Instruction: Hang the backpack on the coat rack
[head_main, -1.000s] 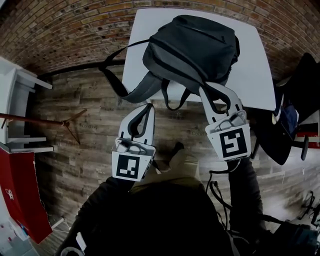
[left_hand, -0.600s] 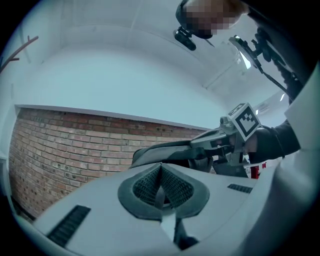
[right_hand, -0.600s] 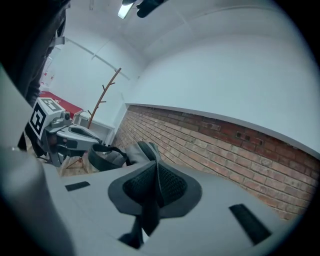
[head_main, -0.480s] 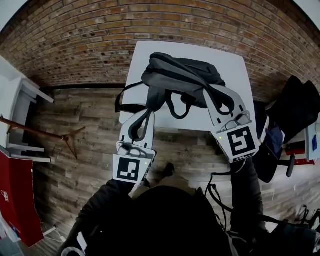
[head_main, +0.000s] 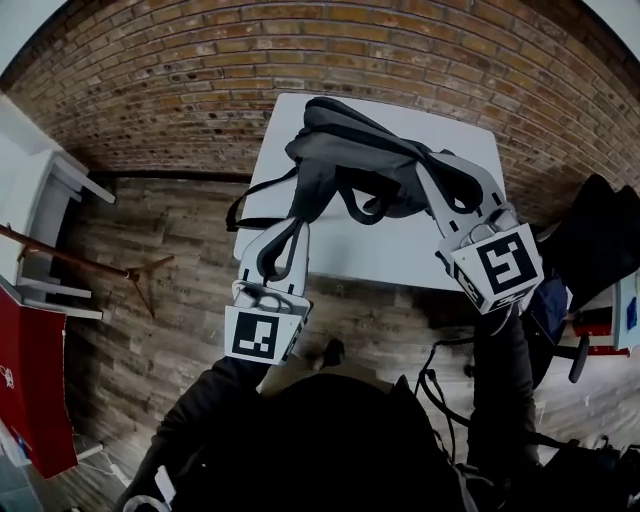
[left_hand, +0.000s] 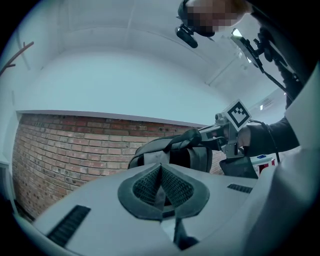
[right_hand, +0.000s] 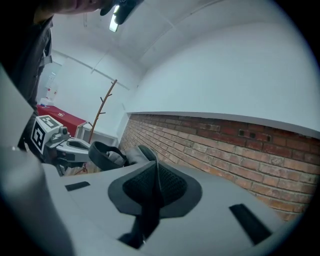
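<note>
A dark grey backpack (head_main: 352, 152) hangs bunched between my two grippers over the white table (head_main: 385, 258). My left gripper (head_main: 298, 216) is shut on one of its shoulder straps (left_hand: 161, 197), which runs down between the pads. My right gripper (head_main: 432, 166) is shut on another strap (right_hand: 150, 210) at the bag's right side. In the left gripper view the backpack (left_hand: 172, 152) shows ahead with the right gripper beyond it. The wooden branch-like coat rack (head_main: 95, 262) stands at the left on the floor, and in the right gripper view the coat rack (right_hand: 102, 107) rises against the white wall.
A brick wall (head_main: 300, 60) runs behind the table. A white shelf unit (head_main: 45, 205) and a red panel (head_main: 35, 390) stand at the far left near the rack. A dark chair with bags (head_main: 590, 235) sits at the right. The floor is wooden planks.
Both grippers have risen with the backpack, lifting it off the table and bunching it. The right gripper has moved right and further up than the left.
</note>
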